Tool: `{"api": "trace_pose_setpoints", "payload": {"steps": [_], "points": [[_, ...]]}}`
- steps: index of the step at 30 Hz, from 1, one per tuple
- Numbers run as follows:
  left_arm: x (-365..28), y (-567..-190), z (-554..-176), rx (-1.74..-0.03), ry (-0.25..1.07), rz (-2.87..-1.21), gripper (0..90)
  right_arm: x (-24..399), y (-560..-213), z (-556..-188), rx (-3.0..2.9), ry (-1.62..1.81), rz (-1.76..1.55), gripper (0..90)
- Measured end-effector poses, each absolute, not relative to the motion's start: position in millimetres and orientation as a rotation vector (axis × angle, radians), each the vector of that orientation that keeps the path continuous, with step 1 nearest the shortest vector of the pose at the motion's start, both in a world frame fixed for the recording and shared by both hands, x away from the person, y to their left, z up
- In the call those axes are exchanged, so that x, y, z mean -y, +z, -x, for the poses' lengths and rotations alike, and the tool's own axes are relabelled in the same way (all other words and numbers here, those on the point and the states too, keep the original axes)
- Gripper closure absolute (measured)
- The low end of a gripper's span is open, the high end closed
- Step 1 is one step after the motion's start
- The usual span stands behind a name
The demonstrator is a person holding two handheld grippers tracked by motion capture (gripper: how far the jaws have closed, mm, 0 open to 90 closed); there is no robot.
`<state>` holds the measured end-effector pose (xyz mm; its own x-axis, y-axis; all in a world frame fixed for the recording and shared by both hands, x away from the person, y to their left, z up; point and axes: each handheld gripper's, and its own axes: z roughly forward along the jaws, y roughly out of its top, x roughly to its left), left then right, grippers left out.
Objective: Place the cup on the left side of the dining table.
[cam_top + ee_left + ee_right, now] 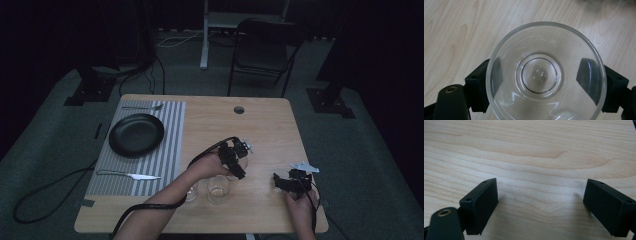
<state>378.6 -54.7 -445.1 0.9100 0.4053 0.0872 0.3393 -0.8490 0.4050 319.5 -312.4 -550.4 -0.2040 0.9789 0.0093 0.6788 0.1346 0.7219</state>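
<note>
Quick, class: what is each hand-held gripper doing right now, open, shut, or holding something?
Left hand-held gripper: shut on the clear glass.
Right hand-held gripper: open, nothing between its jaws, over the wooden table.

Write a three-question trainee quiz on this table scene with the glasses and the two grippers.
1. True or false: the left gripper has its jaws closed on a clear glass.
2. What lies between the jaws of the right gripper? A) a fork B) nothing, bare table C) a glass
3. Which utensil lies on the striped placemat on the near side of the black plate?

Key: 1. True. 2. B, just the wooden table. 3. The knife; the fork lies on the far side.
</note>
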Motion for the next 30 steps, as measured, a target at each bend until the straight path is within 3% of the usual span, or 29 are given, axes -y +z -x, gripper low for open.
{"api": "trace_pose_setpoints", "payload": {"steps": [30], "points": [[-34,-438,-395,-0.800,0.298,-2.638,18.4,312,-550,-319,-1.946,0.839,-1.590,12.1]]}}
